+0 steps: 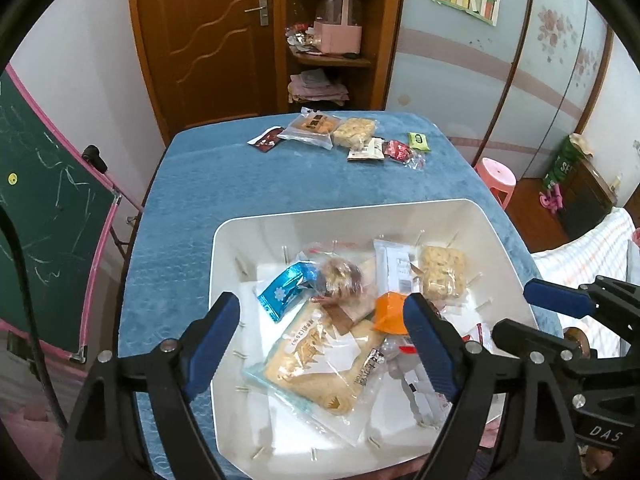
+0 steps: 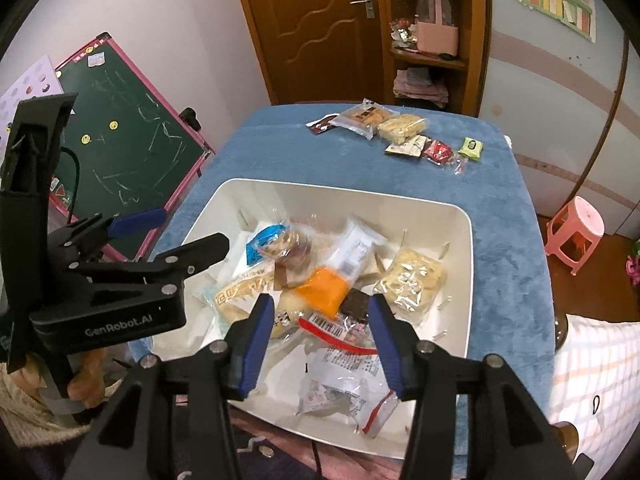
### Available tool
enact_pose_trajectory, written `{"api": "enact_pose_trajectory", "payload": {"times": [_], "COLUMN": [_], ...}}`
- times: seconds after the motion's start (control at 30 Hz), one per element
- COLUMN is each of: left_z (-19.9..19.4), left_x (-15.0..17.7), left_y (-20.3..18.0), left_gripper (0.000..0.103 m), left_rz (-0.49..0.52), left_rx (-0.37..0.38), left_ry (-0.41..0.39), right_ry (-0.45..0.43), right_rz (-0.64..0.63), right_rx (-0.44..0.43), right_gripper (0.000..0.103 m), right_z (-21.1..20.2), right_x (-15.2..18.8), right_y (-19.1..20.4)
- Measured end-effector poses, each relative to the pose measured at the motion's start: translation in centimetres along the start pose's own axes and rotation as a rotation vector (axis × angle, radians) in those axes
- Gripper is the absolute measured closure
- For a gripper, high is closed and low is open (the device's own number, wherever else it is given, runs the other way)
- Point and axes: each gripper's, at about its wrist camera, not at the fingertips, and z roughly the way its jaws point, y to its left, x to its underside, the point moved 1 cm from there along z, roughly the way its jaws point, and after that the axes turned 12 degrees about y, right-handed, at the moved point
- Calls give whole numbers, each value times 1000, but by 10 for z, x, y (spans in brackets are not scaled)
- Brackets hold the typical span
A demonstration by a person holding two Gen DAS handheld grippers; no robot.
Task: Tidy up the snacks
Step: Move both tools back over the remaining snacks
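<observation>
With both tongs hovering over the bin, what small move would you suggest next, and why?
Probably send the open, empty right tongs forward to the green packet, the far row's right-most item. The white bin already holds many snacks, while six remain on the blue cloth.

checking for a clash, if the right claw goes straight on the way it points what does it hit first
Probably the red-striped packet lying on the pile in the white bin, seen between the open right claw fingers. The orange packet lies just beyond. Depth is hard to judge through the fisheye.
</observation>
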Motion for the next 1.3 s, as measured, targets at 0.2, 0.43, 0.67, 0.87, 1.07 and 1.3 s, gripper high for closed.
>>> {"api": "enact_pose_trajectory", "payload": {"times": [0.2,0.43,0.67,0.87,1.07,1.3], "left_z": [-1,-5,-22,-49,-62,-49], "left_x": [0,-3,-32,-80,-129,-200], "left_y": [-1,-6,-7,-17,-36,-62], "left_gripper": [20,20,20,20,14,14], "left_rz": [7,27,35,71,142,255], "left_rx": [-5,-39,-56,-93,-92,-95], "left_ry": [-6,-23,-88,-196,-234,-195], "right_ry": [17,15,-39,-91,-122,-144], "right_rz": [8,12,42,61,54,33], "right_rx": [-15,-21,-9,-4,79,107], "right_gripper": [53,53,53,53,54,54], "right_z": [5,6,3,-11,-18,-29], "right_x": [0,0,-8,-36,-73,-133], "right_y": [-3,-4,-23,-52,-88,-131]}}
